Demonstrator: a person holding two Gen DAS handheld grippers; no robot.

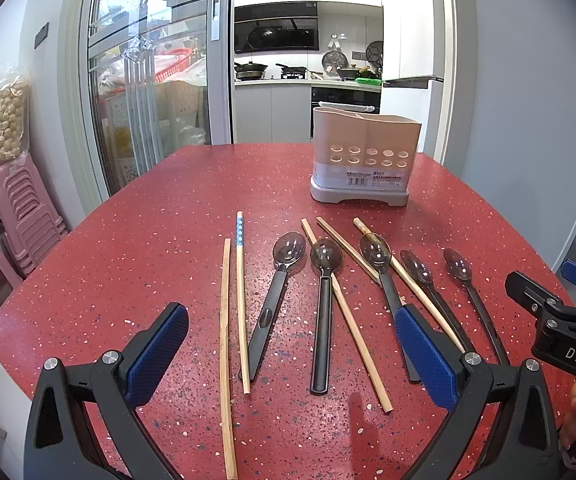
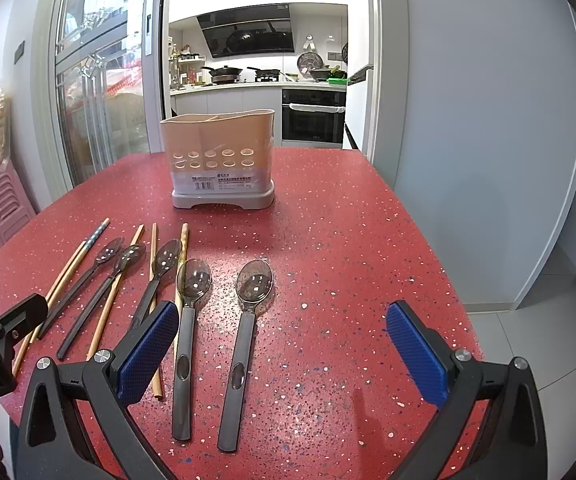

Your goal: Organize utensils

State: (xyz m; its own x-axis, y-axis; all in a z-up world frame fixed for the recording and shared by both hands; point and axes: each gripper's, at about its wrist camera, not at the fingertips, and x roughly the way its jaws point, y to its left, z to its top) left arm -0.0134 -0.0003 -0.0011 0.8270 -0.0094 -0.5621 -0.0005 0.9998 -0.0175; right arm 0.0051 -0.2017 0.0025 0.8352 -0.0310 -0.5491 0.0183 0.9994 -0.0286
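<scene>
Several dark-handled spoons with clear bowls (image 1: pixel 321 312) (image 2: pixel 248 332) and several wooden chopsticks (image 1: pixel 226 344) (image 2: pixel 108 300) lie side by side on the red speckled table (image 1: pixel 168 220) (image 2: pixel 347 240). A beige utensil holder (image 1: pixel 363 156) (image 2: pixel 220 160) with round holes stands upright behind them. My left gripper (image 1: pixel 291 356) is open and empty, above the spoon and chopstick handles. My right gripper (image 2: pixel 284 352) is open and empty, above the two rightmost spoons. The right gripper also shows in the left wrist view (image 1: pixel 543 308) at the right edge.
Pink stools (image 1: pixel 20 216) are stacked left of the table by the wall. A glass sliding door (image 1: pixel 148 80) and a kitchen doorway lie behind the table. The table's right edge drops to a tiled floor (image 2: pixel 527 340).
</scene>
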